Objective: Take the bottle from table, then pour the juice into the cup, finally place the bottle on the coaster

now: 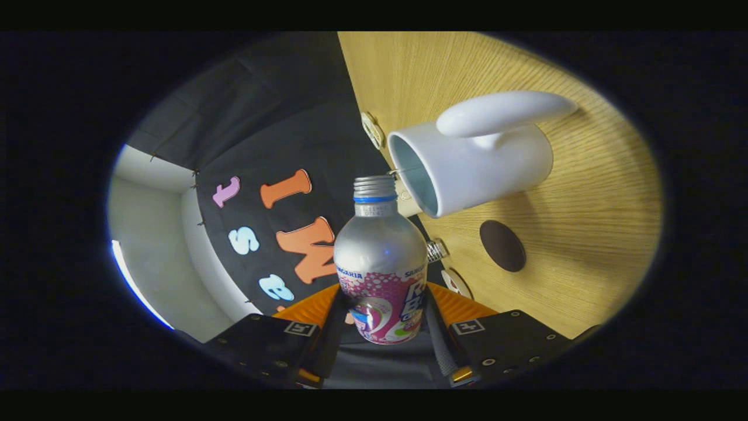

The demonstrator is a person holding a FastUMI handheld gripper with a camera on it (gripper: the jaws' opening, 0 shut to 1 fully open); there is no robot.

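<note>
My gripper [383, 318] is shut on the bottle [381, 257], a silver aluminium bottle with a pink and white label and an uncapped threaded neck. Both fingers press on its lower body. The view is rolled sideways, so the wooden table [584, 222] stands almost upright beside the bottle. The bottle's mouth points at the rim of the white cup [473, 166], a mug with a thick handle, and lies right next to its opening. A dark round coaster [502, 245] lies on the table just beyond the cup, to the side of the bottle.
A small silver cap-like thing [436, 250] and two round pale discs [372, 130] [456, 283] lie near the table's edge by the booth wall. The black cloth wall [263, 146] fills the side away from the table.
</note>
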